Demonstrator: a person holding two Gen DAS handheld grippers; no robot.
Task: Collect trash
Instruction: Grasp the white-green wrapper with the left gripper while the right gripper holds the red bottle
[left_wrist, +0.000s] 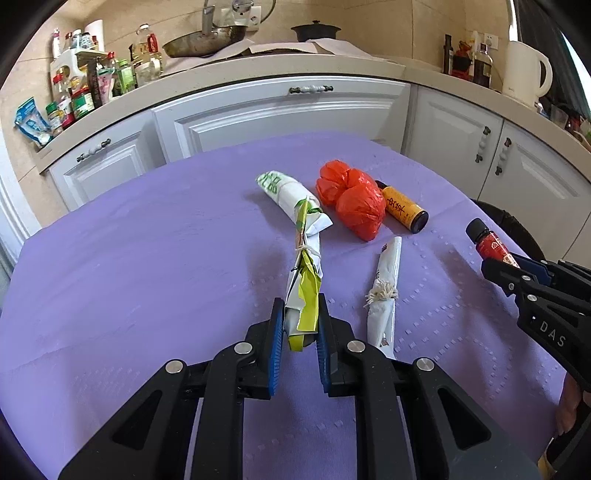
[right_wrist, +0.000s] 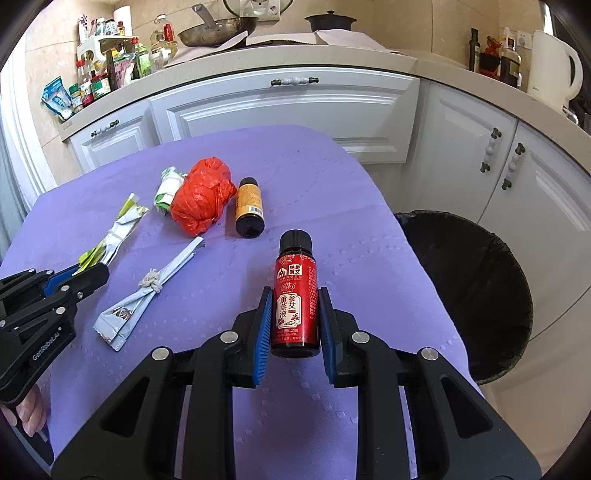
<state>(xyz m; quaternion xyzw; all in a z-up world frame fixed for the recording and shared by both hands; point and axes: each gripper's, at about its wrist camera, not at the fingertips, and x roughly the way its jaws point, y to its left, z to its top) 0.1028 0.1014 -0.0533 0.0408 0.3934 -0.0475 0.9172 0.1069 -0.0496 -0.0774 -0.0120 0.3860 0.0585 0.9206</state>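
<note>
Your green-and-white wrapper (left_wrist: 303, 258) lies lengthwise on the purple tablecloth (left_wrist: 147, 258), its long axis running away from you, near end between the pads; your red bottle (right_wrist: 295, 299) points cap-forward, clear of the cloth; the black-lined bin (right_wrist: 476, 291) beside the table looks dark inside, contents unclear; your left gripper (left_wrist: 300, 325) pinches the wrapper narrowly; your right gripper (right_wrist: 294, 317) clamps the bottle.
</note>
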